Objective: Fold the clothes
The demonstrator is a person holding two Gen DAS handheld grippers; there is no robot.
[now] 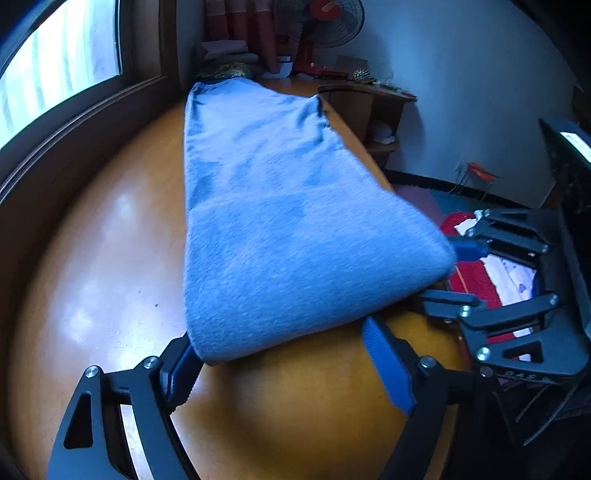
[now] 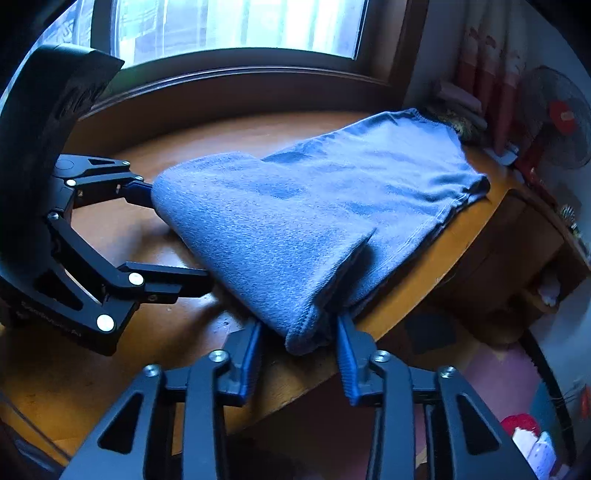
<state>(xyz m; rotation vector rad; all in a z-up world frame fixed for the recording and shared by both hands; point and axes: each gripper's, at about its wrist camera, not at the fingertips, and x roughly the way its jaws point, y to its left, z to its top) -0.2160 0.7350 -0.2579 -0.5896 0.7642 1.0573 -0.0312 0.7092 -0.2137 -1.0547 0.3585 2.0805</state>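
A blue knit garment [image 1: 273, 206] lies folded lengthwise on the wooden table [image 1: 110, 240], with its near folded end raised off the surface. My left gripper [image 1: 284, 354] is open wide at the near left corner of that fold, and the cloth touches only its left finger. My right gripper [image 2: 299, 339] is open, its jaws standing either side of the near right corner of the garment [image 2: 314, 206] without pinching it. It also shows in the left wrist view [image 1: 448, 273] at the fold's right end. The left gripper appears in the right wrist view [image 2: 173, 240].
A window [image 2: 236, 26] with a dark wooden frame runs along the table's far side. A red fan [image 1: 325, 22], folded cloths and clutter stand at the table's far end. A wooden shelf unit [image 1: 373, 110] stands beside the table's right edge. Red and white items [image 1: 476, 273] lie on the floor.
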